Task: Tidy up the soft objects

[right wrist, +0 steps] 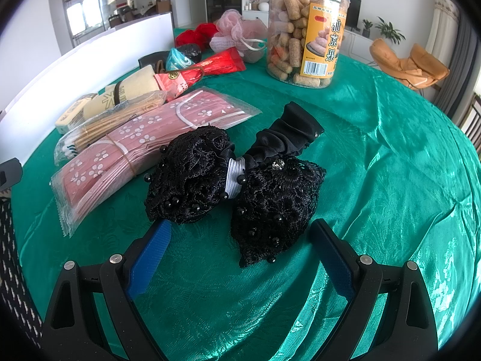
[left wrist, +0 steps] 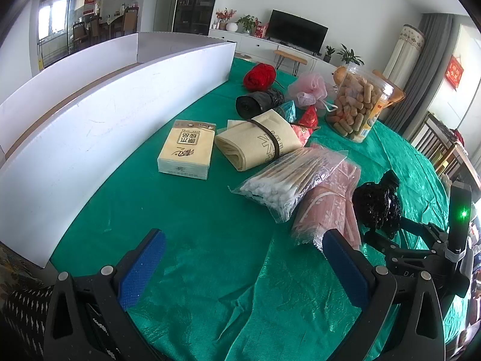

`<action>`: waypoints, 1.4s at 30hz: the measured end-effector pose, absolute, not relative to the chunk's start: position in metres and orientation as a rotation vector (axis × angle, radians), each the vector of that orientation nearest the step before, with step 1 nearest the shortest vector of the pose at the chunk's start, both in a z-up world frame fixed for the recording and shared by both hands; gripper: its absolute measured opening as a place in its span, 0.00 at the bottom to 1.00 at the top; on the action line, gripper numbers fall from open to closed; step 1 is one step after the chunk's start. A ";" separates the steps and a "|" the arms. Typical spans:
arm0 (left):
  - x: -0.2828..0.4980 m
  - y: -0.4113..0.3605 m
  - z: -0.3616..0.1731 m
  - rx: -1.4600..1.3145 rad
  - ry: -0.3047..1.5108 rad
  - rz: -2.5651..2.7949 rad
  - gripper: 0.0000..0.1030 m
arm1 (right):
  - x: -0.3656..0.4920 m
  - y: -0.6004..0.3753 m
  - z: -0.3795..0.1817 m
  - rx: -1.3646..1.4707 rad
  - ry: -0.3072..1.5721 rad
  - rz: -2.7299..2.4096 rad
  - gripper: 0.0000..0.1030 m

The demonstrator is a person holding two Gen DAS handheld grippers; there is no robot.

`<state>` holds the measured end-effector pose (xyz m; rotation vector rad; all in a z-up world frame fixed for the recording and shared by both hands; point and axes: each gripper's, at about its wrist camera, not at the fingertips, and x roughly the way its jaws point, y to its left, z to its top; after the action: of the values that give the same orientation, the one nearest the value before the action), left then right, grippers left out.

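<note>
A black lace bow hair clip [right wrist: 240, 180] lies on the green tablecloth [right wrist: 390, 180]. My right gripper [right wrist: 240, 255] is open, its blue pads on either side of the bow's near edge, not closed on it. The bow also shows in the left wrist view [left wrist: 377, 204], with the right gripper [left wrist: 390, 240] behind it. My left gripper [left wrist: 243, 264] is open and empty over bare cloth. Nearby lie a pink mask pack [right wrist: 144, 144], a cotton swab bag [left wrist: 279, 180], a tissue pack [left wrist: 186, 150], a rolled beige cloth [left wrist: 261, 138], a pink bath pouf [left wrist: 308, 87] and red yarn [left wrist: 259, 75].
A white open box [left wrist: 120, 96] stands along the table's left side. A clear snack jar [right wrist: 306, 30] stands at the back. A black bag roll [left wrist: 258, 100] and red packets [right wrist: 222, 63] lie mid-table. Chairs stand beyond the table's right edge.
</note>
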<state>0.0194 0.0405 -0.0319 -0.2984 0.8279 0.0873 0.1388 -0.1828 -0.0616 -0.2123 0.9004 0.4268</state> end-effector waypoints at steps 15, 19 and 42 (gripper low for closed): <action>0.020 0.040 -0.032 -0.292 0.832 0.088 1.00 | 0.139 -0.183 -0.062 -0.212 0.900 0.427 0.93; 0.018 0.041 -0.031 -0.298 0.831 0.088 1.00 | 0.139 -0.183 -0.062 -0.212 0.900 0.427 0.93; 0.020 0.042 -0.033 -0.310 0.833 0.082 1.00 | 0.139 -0.183 -0.062 -0.212 0.900 0.427 0.93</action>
<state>0.0200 0.0422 -0.0332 -0.3101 0.8330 0.0825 0.1386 -0.1828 -0.0616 -0.2123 0.9002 0.4267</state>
